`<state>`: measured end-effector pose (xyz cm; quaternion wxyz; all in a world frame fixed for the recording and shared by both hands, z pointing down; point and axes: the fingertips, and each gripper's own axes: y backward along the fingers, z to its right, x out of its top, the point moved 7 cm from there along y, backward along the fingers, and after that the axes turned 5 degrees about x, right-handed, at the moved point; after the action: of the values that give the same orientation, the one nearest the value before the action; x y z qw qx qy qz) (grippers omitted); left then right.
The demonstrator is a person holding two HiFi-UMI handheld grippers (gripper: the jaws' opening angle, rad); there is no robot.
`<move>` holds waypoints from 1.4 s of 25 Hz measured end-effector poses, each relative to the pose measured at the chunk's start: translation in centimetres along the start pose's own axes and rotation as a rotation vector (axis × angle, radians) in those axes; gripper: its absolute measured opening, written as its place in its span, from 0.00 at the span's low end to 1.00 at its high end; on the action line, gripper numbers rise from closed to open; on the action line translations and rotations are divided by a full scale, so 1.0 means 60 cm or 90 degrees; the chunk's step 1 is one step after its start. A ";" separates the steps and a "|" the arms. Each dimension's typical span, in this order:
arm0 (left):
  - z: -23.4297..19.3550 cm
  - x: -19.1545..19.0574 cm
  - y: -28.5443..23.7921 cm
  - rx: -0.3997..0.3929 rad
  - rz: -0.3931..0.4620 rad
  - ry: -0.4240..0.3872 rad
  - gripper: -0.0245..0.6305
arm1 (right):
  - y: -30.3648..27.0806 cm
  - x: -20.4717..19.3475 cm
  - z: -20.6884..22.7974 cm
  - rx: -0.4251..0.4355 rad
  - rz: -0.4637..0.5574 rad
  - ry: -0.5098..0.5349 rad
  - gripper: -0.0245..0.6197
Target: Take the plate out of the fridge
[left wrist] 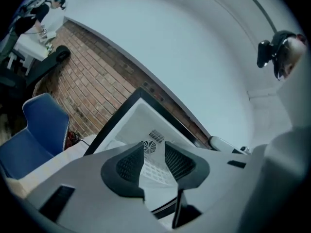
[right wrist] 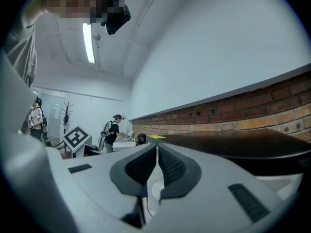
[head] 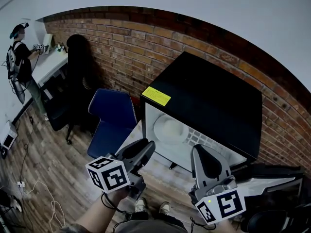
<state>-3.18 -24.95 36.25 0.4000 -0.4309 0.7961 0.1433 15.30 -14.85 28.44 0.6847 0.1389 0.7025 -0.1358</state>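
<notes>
A black mini fridge (head: 214,101) stands open against the brick wall, its white inside facing me. A white plate (head: 169,128) lies on the wire shelf inside, at the left. The fridge door (head: 272,183) is swung out to the right. My left gripper (head: 148,146) hangs in front of the fridge's lower left corner, jaws apart with nothing between them. In the left gripper view that gripper (left wrist: 154,148) points into the white cavity (left wrist: 138,118). My right gripper (head: 200,152) is below the opening. In its own view the right gripper (right wrist: 157,148) has its tips together and holds nothing.
A blue chair (head: 112,118) stands just left of the fridge, with a black office chair (head: 77,76) behind it. A person (head: 19,57) works at a white desk far left. Cables (head: 43,198) lie on the wooden floor. A yellow sticker (head: 156,96) marks the fridge top.
</notes>
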 end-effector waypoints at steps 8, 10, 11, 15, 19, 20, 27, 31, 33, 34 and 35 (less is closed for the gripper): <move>-0.042 -0.027 -0.038 -0.028 -0.012 0.175 0.30 | -0.013 0.000 0.008 0.020 -0.006 0.002 0.09; -0.054 -0.036 -0.047 -0.028 -0.014 0.205 0.30 | -0.016 -0.001 0.008 0.026 -0.007 0.002 0.09; -0.060 -0.040 -0.052 -0.029 -0.015 0.220 0.31 | -0.018 -0.002 0.008 0.028 -0.006 0.002 0.09; -0.079 -0.057 -0.067 -0.029 -0.022 0.278 0.31 | -0.024 -0.004 0.009 0.032 -0.012 0.002 0.09; -0.103 -0.073 -0.089 -0.026 -0.031 0.308 0.31 | -0.034 -0.012 0.013 0.035 -0.023 0.000 0.09; -0.109 -0.076 -0.096 -0.027 -0.034 0.310 0.31 | -0.038 -0.015 0.016 0.035 -0.024 -0.001 0.09; -0.144 -0.106 -0.122 -0.030 -0.059 0.372 0.31 | -0.054 -0.035 0.025 0.033 -0.045 -0.011 0.09; -0.159 -0.114 -0.138 -0.035 -0.067 0.391 0.31 | -0.067 -0.047 0.027 0.034 -0.055 -0.020 0.09; -0.165 -0.118 -0.146 -0.036 -0.071 0.410 0.31 | -0.073 -0.052 0.026 0.034 -0.061 -0.023 0.09; -0.167 -0.119 -0.149 -0.037 -0.072 0.418 0.31 | -0.075 -0.053 0.026 0.035 -0.064 -0.024 0.09; -0.168 -0.120 -0.152 -0.038 -0.073 0.422 0.31 | -0.076 -0.055 0.024 0.035 -0.067 -0.025 0.09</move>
<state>1.16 -31.96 49.26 0.1144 -0.5095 0.8529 -0.0042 15.01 -19.64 31.68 0.6861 0.1182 0.6913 -0.1935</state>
